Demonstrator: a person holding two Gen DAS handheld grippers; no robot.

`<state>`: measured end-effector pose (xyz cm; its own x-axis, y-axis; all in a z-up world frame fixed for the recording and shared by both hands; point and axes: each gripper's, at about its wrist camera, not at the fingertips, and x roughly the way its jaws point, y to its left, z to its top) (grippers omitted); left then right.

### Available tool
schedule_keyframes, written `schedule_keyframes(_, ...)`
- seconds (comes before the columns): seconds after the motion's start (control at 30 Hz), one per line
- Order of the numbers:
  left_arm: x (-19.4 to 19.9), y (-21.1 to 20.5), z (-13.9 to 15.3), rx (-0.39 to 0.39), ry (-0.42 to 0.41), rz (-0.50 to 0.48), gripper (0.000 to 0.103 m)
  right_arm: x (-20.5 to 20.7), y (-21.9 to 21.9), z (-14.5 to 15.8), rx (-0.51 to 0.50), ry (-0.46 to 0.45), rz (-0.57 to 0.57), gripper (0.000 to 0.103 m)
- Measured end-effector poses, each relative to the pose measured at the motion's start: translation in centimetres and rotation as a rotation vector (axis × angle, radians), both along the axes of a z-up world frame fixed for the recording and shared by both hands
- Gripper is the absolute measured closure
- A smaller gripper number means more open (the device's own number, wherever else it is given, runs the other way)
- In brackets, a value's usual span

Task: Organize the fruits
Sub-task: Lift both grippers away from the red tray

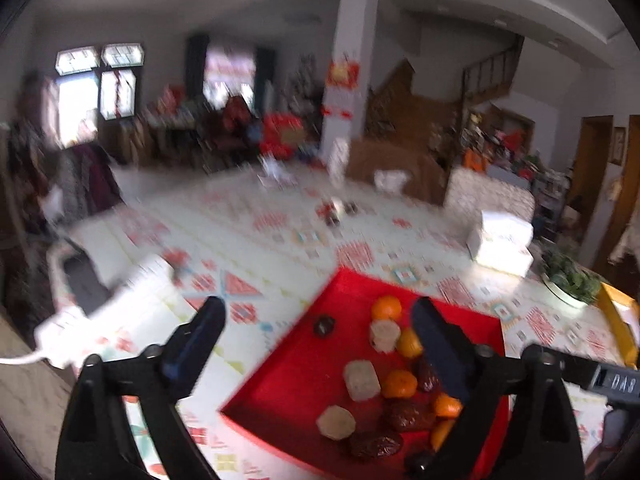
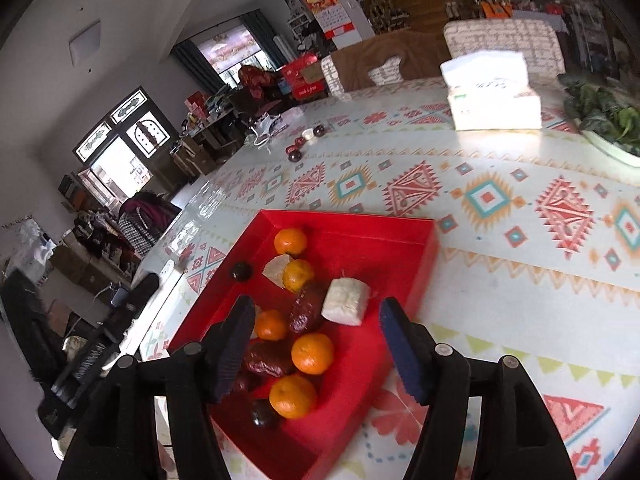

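Tray (image 2: 416,240) corner-on toward the lens, long axis running away leftward.

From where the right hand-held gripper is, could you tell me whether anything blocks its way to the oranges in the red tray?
Nothing visible does: the right hand-held gripper is open above the red tray, with an orange exposed between its fingers.

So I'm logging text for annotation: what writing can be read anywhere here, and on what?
"DAS" on the right gripper's black body, seen from the left wrist.
Red box by the far chairs: white lettering, too blurred.
Tissue pack: print too small.
Wall calendar: unreadable.
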<state>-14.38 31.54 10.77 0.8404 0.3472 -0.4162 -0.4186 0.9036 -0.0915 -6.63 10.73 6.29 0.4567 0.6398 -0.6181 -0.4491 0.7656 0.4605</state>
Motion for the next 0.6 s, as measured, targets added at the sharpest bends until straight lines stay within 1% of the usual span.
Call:
schedule_keyframes(0.07,-1.7,-1.0,1.2,0.048,-0.048,0.059,0.000,-1.0,-0.7,0.3,-0.021,-0.031,-0.012,0.031)
schedule_keyframes(0.1,-2.2,-1.3,1.7,0.059,-0.063,0.080,0.000,-1.4,-1.0,0.4,-0.031,-0.045,-0.015,0.031)
schedule_keyframes(0.13,-3.2,-1.8,2.4,0.074,-0.086,0.122,0.000,-2.0,-1.3,0.6,-0.049,-0.067,-0.020,0.030)
schedule_keyframes(0.2,-4.4,-2.3,2.6,0.077,-0.111,0.167,0.000,-3.0,-1.8,0.7,-0.083,-0.106,-0.032,0.027)
schedule_keyframes(0.27,-5.1,-2.7,2.0,0.041,-0.119,0.179,0.000,-4.0,-2.2,0.8,-0.114,-0.142,-0.041,0.025)
schedule_keyframes(0.3,-5.1,-2.8,1.7,0.026,-0.112,0.168,0.000,-4.7,-2.5,0.8,-0.127,-0.158,-0.045,0.024)
schedule_keyframes(0.37,-4.5,-2.9,0.6,-0.008,-0.034,0.145,0.000,-5.5,-3.0,0.7,-0.139,-0.168,-0.052,0.022)
schedule_keyframes(0.4,-4.3,-3.0,0.2,-0.011,-0.002,0.143,0.000,-5.9,-3.4,0.5,-0.143,-0.165,-0.057,0.020)
schedule_keyframes(0.47,-4.3,-3.6,-0.7,0.004,0.041,0.154,0.000,-6.5,-4.1,-0.1,-0.146,-0.151,-0.067,0.018)
schedule_keyframes(0.6,-4.2,-5.5,-1.7,0.068,0.121,0.147,0.000,-7.5,-5.6,-1.0,-0.151,-0.126,-0.097,0.018)
